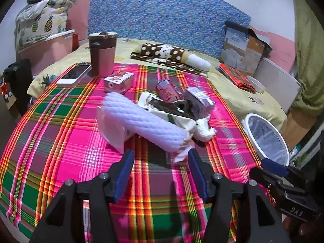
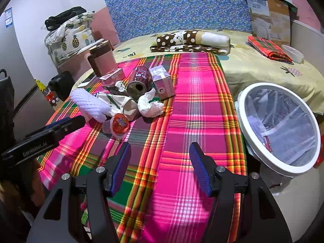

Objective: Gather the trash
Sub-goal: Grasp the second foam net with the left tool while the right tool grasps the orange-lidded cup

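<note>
On the plaid cloth [image 2: 198,109] mid-bed, trash lies heaped: can [image 2: 139,80], tissue [image 2: 150,104], foam sleeve [image 1: 145,121]. The left hand-held gripper [image 1: 161,158], jaws spread and empty, nears the sleeve; best pinched mid-length, then carried to the lined bin [image 2: 243,125] at the bed's right edge. The right hand-held gripper [image 2: 160,151] hangs spread, empty.

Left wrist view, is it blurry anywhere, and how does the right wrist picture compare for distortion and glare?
Left wrist view: the white foam sleeve and crumpled tissue look smeared; edges bend, corners black. Right wrist view: sharper, the can crisp; same fisheye bowing, the bin rim stretched oval; no strong glare.
</note>
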Demonstrator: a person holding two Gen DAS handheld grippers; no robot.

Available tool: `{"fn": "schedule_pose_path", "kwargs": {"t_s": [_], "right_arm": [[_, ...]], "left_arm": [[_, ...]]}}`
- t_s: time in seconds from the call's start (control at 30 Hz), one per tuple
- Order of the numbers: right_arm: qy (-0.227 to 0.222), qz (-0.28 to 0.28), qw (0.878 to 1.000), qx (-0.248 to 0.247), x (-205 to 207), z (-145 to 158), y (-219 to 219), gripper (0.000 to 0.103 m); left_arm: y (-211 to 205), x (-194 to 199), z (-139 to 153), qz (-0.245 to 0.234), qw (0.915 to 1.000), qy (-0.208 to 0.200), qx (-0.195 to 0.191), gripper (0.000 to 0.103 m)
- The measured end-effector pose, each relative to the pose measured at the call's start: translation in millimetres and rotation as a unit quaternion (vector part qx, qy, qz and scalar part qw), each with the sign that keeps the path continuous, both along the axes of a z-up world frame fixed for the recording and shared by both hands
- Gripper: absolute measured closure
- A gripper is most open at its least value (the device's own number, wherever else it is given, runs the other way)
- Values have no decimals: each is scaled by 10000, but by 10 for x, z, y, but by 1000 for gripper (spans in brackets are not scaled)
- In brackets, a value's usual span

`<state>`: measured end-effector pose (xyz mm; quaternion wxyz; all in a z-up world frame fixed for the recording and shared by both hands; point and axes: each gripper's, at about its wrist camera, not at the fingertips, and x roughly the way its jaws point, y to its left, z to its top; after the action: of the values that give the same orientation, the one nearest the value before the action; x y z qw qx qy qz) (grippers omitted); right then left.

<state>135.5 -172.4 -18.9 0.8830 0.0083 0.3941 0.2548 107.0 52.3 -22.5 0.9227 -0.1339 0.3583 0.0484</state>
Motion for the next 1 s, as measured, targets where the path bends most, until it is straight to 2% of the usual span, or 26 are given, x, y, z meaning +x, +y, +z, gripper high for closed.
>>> {"fn": "schedule_pose_path", "kwargs": {"t_s": [0.33,0.63,0.7,0.77,0.9,1.0], "right_arm": [[97,60,9999,3,68,-43,46,42],[180,66,9998,-1,137,-79,49,42],[184,100,9998,1,140,-79,72,42],[186,146,9997,11,140,-78,89,42],[174,251,9995,32,132,-69,149,42],[174,365,9992,40,123,-71,215,42]], "left_arm": [[165,306,-55,483,9974,174,-502,43],[208,471,-104,616,9935,207,-939,43],[222,475,-110,604,9938,196,-908,66],[230,468,-118,559,9945,237,-853,75],[252,371,-99,458,9962,211,-710,82],[296,268,-70,416,9972,176,-601,83]]}}
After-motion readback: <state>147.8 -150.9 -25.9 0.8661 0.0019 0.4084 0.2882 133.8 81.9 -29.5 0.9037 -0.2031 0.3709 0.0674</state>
